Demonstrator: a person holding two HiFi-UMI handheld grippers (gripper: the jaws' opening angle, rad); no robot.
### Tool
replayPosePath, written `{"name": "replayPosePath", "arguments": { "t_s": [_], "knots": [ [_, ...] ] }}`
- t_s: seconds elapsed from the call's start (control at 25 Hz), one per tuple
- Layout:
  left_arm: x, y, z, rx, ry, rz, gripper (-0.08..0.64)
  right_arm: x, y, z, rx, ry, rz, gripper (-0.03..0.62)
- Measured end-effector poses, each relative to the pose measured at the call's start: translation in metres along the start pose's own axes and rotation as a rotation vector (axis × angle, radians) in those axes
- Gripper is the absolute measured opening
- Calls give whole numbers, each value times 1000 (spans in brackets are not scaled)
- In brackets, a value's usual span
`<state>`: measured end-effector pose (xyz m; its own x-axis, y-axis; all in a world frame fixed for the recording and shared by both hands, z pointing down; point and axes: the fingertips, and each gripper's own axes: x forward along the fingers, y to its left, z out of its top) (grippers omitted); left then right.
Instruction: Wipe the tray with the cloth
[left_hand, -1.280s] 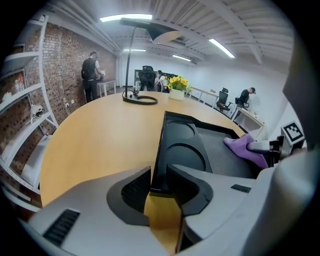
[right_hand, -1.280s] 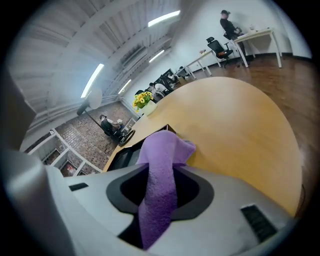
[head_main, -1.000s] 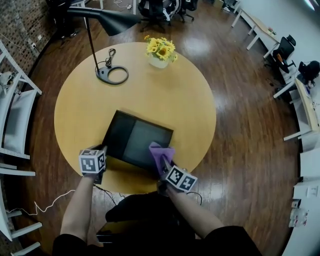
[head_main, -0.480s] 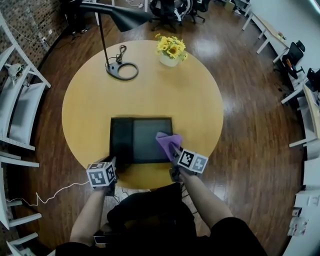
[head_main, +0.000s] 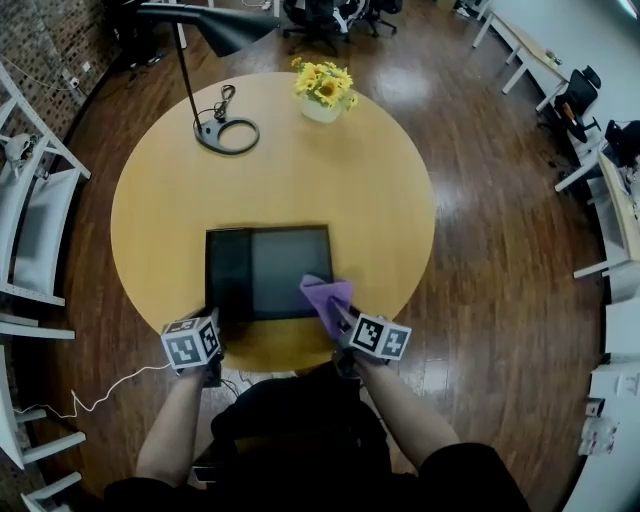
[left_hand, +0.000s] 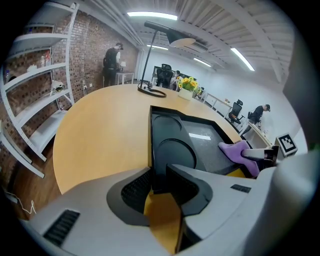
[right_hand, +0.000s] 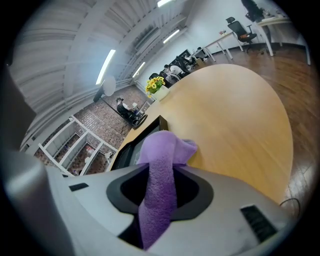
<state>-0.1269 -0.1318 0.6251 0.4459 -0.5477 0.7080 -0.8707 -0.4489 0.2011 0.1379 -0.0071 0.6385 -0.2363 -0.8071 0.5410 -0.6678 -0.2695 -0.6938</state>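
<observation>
1. The black tray (head_main: 228, 285) lies flat on the round wooden table (head_main: 300, 180), toward the table's 6 o'clock edge.
2. The left gripper (head_main: 213, 322) pinches the tray's rim at its 7 o'clock corner, with the rim caught between the jaws.
3. The right gripper (head_main: 338, 318) is clamped on a purple cloth (head_main: 325, 295), whose free end rests on the tray's 5 o'clock corner.
4. A black desk lamp (head_main: 220, 30) stands at the table's 11 o'clock, and a pot of sunflowers (head_main: 322, 90) stands at 12 o'clock.
</observation>
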Motion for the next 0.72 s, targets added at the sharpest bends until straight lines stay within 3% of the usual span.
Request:
{"name": "replayPosePath", "arguments": {
  "t_s": [0.36,0.52,0.72],
  "knots": [
    [-1,-7,-1,17,5,-29,80,-23,2,-19,-71,76,-9,107],
    [-2,-12,-4,22,-10,-49,85,-38,26,-6,-164,116,54,100],
    [-6,-7,-4,-93,-81,-124,97,-17,69,13,-301,159,148,100]
  ]
}}
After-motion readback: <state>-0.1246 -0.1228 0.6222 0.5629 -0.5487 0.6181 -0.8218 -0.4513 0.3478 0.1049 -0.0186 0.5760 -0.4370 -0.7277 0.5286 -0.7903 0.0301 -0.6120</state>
